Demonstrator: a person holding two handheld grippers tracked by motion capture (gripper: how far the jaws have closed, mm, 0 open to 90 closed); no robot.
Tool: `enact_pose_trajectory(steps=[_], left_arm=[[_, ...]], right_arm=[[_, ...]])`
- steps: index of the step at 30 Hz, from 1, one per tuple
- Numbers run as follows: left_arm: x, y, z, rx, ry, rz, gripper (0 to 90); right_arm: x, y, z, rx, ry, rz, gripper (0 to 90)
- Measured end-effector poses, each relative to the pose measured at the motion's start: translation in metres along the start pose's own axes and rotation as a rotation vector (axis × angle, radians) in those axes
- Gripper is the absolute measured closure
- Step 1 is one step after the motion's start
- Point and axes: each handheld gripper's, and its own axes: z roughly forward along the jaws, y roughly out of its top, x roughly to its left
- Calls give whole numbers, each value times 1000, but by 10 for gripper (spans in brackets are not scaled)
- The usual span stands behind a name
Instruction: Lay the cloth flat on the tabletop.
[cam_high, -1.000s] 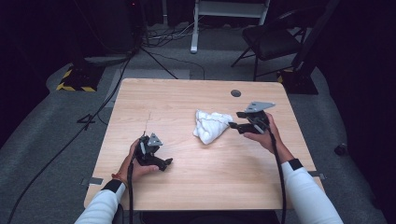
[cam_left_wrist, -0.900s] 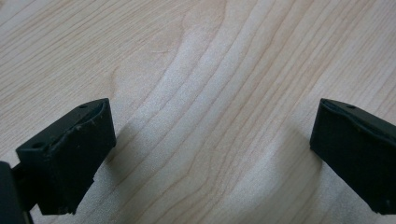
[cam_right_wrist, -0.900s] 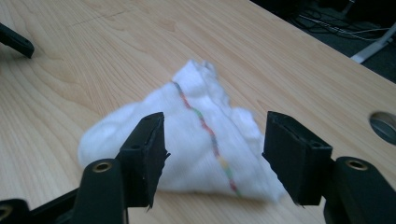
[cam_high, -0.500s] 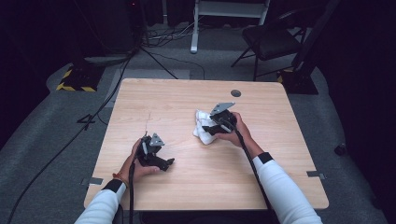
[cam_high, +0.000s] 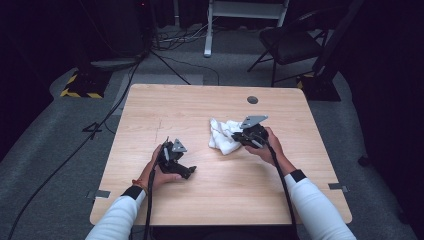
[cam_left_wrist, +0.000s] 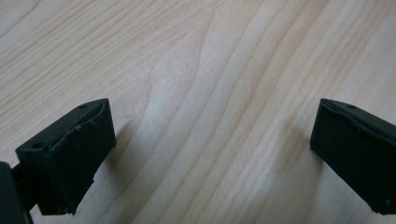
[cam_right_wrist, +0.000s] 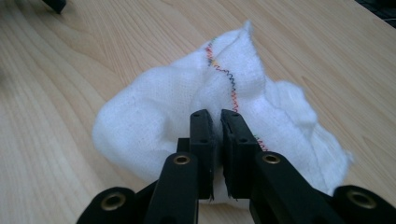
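Observation:
A crumpled white cloth (cam_high: 221, 136) with a multicoloured stitched hem lies at the middle right of the wooden table (cam_high: 200, 105). My right gripper (cam_high: 240, 138) points left into its right side. Its jaws have just been closing and now pinch a fold of the cloth (cam_right_wrist: 168, 98) between the pads of the right gripper (cam_right_wrist: 218, 122). My left gripper (cam_high: 187, 171) rests low over the table's near left, held in the left hand. In the left gripper view its jaws stand wide apart, and the left gripper (cam_left_wrist: 212, 144) has bare wood between them.
A round cable hole (cam_high: 252, 100) sits near the table's far edge. Beyond the table stand a dark chair (cam_high: 287, 42), a white stand (cam_high: 207, 30) and a yellow-black striped base (cam_high: 80, 86), with cables on the grey floor. Tape tabs mark the table's side edges.
The right gripper swept left from beside the cloth into it, closed its jaws on a fold, then drew slightly back right. The left gripper shifted a little to the right.

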Motion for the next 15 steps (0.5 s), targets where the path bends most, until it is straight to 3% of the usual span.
enact_pose_trajectory(steps=[8, 12, 15], left_arm=[[-8, 21, 15, 11, -12, 8, 41], [-13, 33, 21, 0, -23, 41, 187], [-19, 40, 25, -17, 9, 93, 160]], right_arm=[[-7, -33, -32, -8, -35, 29, 844], [-12, -49, -45, -8, -48, 56, 847], [-16, -61, -54, -2, -54, 73, 848]])
